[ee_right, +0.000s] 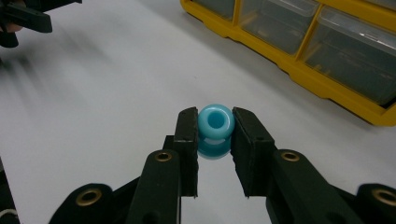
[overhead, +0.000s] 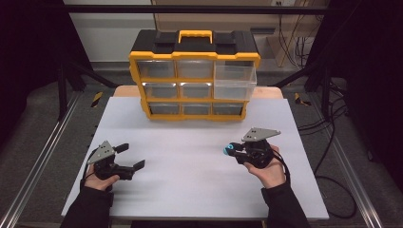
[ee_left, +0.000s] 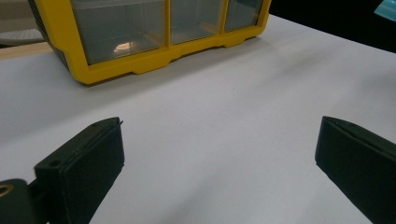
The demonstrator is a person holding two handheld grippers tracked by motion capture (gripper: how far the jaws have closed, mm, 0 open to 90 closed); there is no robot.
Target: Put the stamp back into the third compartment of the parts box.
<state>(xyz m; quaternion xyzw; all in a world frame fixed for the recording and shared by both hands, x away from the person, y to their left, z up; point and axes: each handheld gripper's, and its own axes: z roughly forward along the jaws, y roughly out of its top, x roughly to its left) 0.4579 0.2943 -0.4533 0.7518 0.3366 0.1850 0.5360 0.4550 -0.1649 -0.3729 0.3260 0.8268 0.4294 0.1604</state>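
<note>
A yellow and black drawer organizer stands at the far middle of the white table; its clear top right drawer is pulled out. My right gripper is shut on a small blue ring-shaped bead, held between both pads just above the table, right of centre. My left gripper rests low at the near left with its jaws wide apart and nothing between them; in the left gripper view it faces the organizer's bottom row.
The other clear drawers of the organizer are pushed in. Metal rails run along both table sides, and cables lie on the floor at the right. Open white table surface lies between the grippers and the organizer.
</note>
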